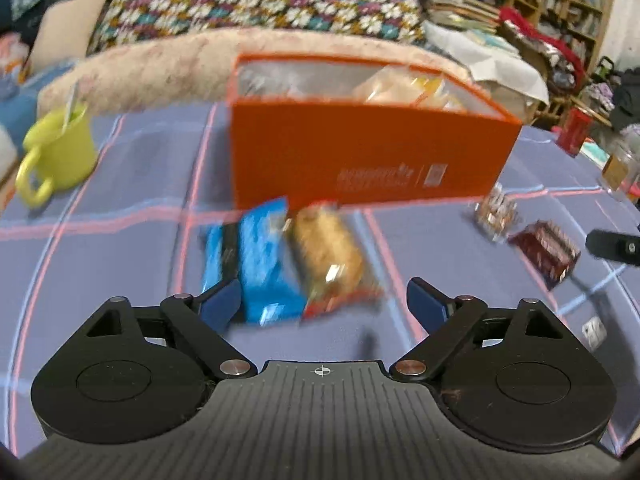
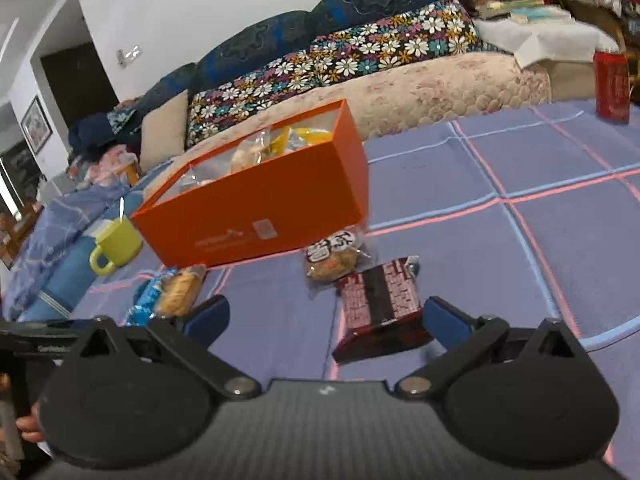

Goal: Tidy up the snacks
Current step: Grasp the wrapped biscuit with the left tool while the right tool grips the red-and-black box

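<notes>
An open orange box (image 1: pixel 360 152) with several wrapped snacks inside stands on the blue checked cloth; it also shows in the right wrist view (image 2: pixel 256 216). My left gripper (image 1: pixel 324 304) is open, just short of a blue snack pack (image 1: pixel 260 264) and a golden pastry pack (image 1: pixel 332 260) lying side by side before the box. My right gripper (image 2: pixel 324 320) is open, with a dark red snack pack (image 2: pixel 380 304) between its fingers on the cloth. A clear-wrapped cookie (image 2: pixel 332 258) lies just beyond it. The blue and golden packs (image 2: pixel 168 292) lie to its left.
A yellow-green mug (image 1: pixel 56 156) stands left of the box. A red can (image 2: pixel 612 86) stands far right, with a glass jar (image 1: pixel 618 164) near it. A cushioned sofa edge (image 1: pixel 160 64) runs behind the table. The other gripper's tip (image 1: pixel 612 246) shows at the right.
</notes>
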`<state>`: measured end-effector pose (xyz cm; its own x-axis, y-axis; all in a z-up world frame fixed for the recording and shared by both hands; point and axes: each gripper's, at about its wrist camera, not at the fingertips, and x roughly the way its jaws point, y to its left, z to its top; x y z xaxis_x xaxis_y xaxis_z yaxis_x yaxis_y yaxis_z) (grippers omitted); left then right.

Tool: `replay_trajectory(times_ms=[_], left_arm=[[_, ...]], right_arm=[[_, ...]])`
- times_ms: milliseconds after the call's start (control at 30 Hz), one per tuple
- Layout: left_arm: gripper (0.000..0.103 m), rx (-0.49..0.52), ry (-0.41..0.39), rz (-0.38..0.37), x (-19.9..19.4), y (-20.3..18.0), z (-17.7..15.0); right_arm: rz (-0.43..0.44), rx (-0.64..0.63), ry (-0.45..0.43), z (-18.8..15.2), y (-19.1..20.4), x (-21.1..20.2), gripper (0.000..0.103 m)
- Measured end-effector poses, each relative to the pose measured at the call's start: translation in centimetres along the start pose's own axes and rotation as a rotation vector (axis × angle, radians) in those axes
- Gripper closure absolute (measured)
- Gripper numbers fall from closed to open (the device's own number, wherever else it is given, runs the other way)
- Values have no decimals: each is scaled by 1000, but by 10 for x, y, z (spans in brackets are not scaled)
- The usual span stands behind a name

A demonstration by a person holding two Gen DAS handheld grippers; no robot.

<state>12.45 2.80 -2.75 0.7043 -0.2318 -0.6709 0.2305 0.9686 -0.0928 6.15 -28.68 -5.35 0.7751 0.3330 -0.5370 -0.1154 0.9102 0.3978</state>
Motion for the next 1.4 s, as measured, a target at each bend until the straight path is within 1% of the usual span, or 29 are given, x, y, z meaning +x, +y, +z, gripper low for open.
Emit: replay_trajectory(times_ms=[33, 67, 100, 133, 167, 200, 267, 367, 400, 433, 500, 600, 667, 733, 767, 800, 833, 867, 900, 967, 1033, 1100, 1167, 1233, 1367, 1400], left_arm=[[44, 21, -5, 5, 7, -6, 7], [52, 42, -2, 13, 17, -12, 15], [70, 64, 11, 24, 30, -17, 22], [81, 78, 31, 32, 41, -21, 27], [94, 85, 56, 35, 53, -23, 31], [95, 102, 49, 63, 59, -27, 33], [99, 141, 38, 125, 67, -31, 33], [100, 167, 42, 150, 70, -32, 26], [103, 173, 59, 143, 70, -32, 22], [103, 172, 73, 131, 70, -31, 18], [103, 175, 69, 119, 61, -29, 9], [103, 179, 84, 77, 40, -31, -8], [103, 207, 87, 55, 24, -36, -23], [103, 238, 79, 52, 9, -42, -37], [100, 237, 75, 52, 4, -43, -42], [88, 222, 73, 47, 2, -43, -44], [80, 199, 74, 41, 2, -41, -44], [67, 164, 78, 33, 3, -37, -43], [65, 130, 79, 25, 3, -33, -41], [65, 71, 85, -1, 1, -24, -37], [65, 42, 77, -25, 0, -17, -33], [60, 33, 80, -24, 0, -15, -32], [59, 41, 94, -16, 3, -17, -33], [59, 64, 96, -9, 3, -19, -35], [60, 111, 82, 25, 9, -25, -39], [66, 118, 76, 27, 10, -27, -39]], right_arm=[[15, 21, 6, 2, -1, 3, 1], [23, 34, 10, 4, -3, 4, 1], [29, 36, 13, 6, -2, 5, 1], [31, 28, 15, 7, 0, 6, 1], [27, 24, 14, 10, -1, 5, 1], [26, 21, 9, 11, -1, 4, 1], [27, 26, 0, 12, -3, 1, 1], [-1, 46, 8, 12, -12, -1, 1], [-13, 54, 15, 11, -16, -1, 1], [-24, 64, 21, 10, -19, -1, 1], [-37, 71, 24, 9, -24, -1, 1], [-64, 62, 23, 7, -26, -2, 1], [-80, 37, 30, 6, -24, 0, 1], [-97, -13, 49, 3, -20, 5, 1], [-104, -37, 61, 1, -17, 7, 1], [-112, -64, 76, -2, -13, 11, 1], [-124, -93, 87, -5, -8, 14, 1], [-134, -113, 92, -7, -5, 17, 1], [-144, -134, 95, -9, -2, 20, 1], [-173, -192, 81, -11, 3, 23, 1], [-220, -258, 55, -9, 6, 29, 1], [-241, -285, 57, -7, 6, 39, 1], [-243, -264, 72, -4, 3, 50, 1], [-221, -238, 87, -3, 0, 56, 1], [-232, -283, 85, -6, 4, 60, 1], [-243, -304, 84, -8, 6, 62, 1]])
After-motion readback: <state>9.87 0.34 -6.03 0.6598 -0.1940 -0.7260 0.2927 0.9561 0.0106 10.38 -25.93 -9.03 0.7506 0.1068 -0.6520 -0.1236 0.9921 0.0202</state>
